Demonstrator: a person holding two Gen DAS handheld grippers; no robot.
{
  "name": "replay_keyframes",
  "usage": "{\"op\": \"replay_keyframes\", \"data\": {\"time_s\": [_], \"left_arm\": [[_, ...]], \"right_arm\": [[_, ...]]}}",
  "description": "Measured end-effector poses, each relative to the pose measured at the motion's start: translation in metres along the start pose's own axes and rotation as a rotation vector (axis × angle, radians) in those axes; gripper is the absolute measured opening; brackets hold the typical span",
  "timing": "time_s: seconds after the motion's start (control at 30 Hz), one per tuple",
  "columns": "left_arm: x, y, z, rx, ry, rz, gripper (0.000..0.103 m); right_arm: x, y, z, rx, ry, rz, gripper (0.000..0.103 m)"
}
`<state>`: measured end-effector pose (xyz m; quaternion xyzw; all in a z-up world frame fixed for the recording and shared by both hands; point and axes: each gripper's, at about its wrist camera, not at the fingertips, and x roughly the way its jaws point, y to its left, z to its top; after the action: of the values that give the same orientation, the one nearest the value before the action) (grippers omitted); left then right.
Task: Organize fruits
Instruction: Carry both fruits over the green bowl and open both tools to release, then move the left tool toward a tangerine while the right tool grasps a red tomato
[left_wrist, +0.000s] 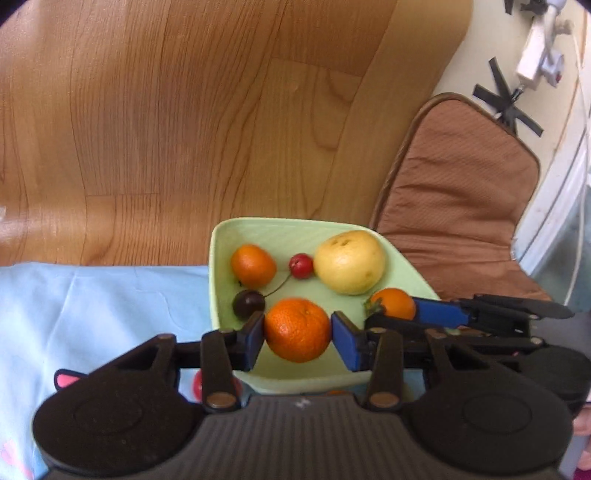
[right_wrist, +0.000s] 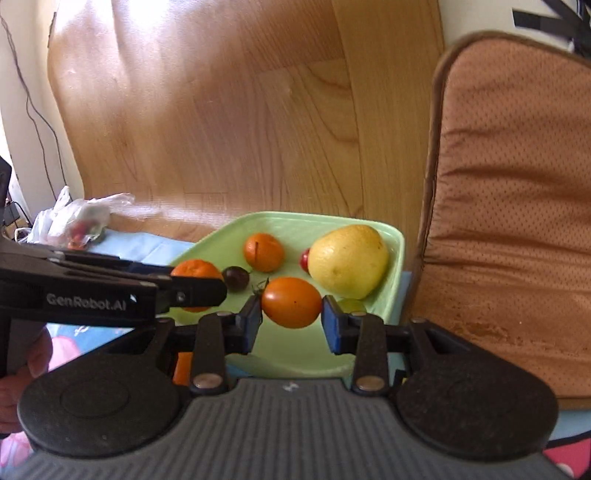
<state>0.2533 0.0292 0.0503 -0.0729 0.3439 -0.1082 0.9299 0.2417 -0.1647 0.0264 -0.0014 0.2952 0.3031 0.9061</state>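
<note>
Over the tray (left_wrist: 221, 258), each gripper (left_wrist: 297, 338) clamps fruit.

The left tool (right_wrist: 195, 286) hides most of one orange (right_wrist: 194, 268).

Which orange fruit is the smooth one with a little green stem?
The smooth orange tomato, held between the right gripper fingers over the green tray. The bumpy-skinned mandarin sits in the left gripper; another small mandarin lies farther back.
</note>
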Motion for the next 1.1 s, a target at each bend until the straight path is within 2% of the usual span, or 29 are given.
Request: {"op": "replay_keyframes", "data": {"time_s": [0.07, 0.17, 0.3, 0.4, 0.5, 0.57, 0.63, 0.67, 0.7, 0.73, 0.83, 0.9, 0.93, 1.0, 1.03, 1.07, 1.1], "left_arm": [[-0.009, 0.002, -0.002, -0.006, -0.026, -0.025, 0.047], [-0.038, 0.013, -0.009, -0.047, -0.089, -0.063, 0.047], [-0.068, 0.042, -0.021, -0.134, -0.140, -0.047, 0.046], [-0.063, 0.065, -0.023, -0.185, -0.107, -0.015, 0.045], [-0.045, 0.079, -0.029, -0.220, -0.046, -0.071, 0.046], [-0.037, 0.084, -0.033, -0.239, -0.058, -0.090, 0.048], [-0.032, 0.093, -0.036, -0.280, -0.078, -0.128, 0.060], [-0.030, 0.098, -0.038, -0.312, -0.095, -0.155, 0.079], [-0.029, 0.102, -0.041, -0.339, -0.113, -0.174, 0.088], [-0.026, 0.103, -0.044, -0.348, -0.122, -0.184, 0.089], [-0.017, 0.095, -0.050, -0.311, -0.097, -0.214, 0.083], [-0.017, 0.088, -0.049, -0.273, -0.098, -0.248, 0.072], [-0.017, 0.083, -0.048, -0.255, -0.101, -0.245, 0.072], [-0.015, 0.075, -0.048, -0.239, -0.096, -0.255, 0.066], [-0.014, 0.069, -0.049, -0.223, -0.087, -0.245, 0.065], [-0.015, 0.060, -0.051, -0.190, -0.080, -0.223, 0.059], [-0.017, 0.052, -0.054, -0.159, -0.078, -0.199, 0.059]], "right_arm": [[-0.007, -0.003, 0.000, 0.023, -0.025, 0.014, 0.041], [-0.028, -0.002, -0.001, 0.041, -0.083, 0.017, 0.041], [-0.061, 0.005, -0.008, 0.060, -0.122, 0.095, 0.040], [-0.074, 0.006, -0.021, 0.073, -0.109, 0.108, 0.040], [-0.071, 0.000, -0.028, 0.114, -0.064, 0.073, 0.040], [-0.067, -0.012, -0.031, 0.181, -0.027, 0.063, 0.039], [-0.058, -0.024, -0.034, 0.248, 0.012, 0.081, 0.040], [-0.054, -0.027, -0.034, 0.278, 0.028, 0.106, 0.040], [-0.050, -0.031, -0.033, 0.303, 0.042, 0.137, 0.041], [-0.044, -0.032, -0.033, 0.318, 0.053, 0.163, 0.041], [-0.024, -0.026, -0.029, 0.289, 0.085, 0.179, 0.041], [-0.012, -0.020, -0.029, 0.264, 0.106, 0.187, 0.044], [-0.006, -0.016, -0.030, 0.262, 0.119, 0.206, 0.045], [-0.002, -0.010, -0.030, 0.231, 0.108, 0.202, 0.045], [-0.002, -0.005, -0.030, 0.216, 0.104, 0.207, 0.044], [-0.001, -0.004, -0.029, 0.216, 0.109, 0.223, 0.041], [-0.001, -0.002, -0.029, 0.222, 0.120, 0.240, 0.034]]}}
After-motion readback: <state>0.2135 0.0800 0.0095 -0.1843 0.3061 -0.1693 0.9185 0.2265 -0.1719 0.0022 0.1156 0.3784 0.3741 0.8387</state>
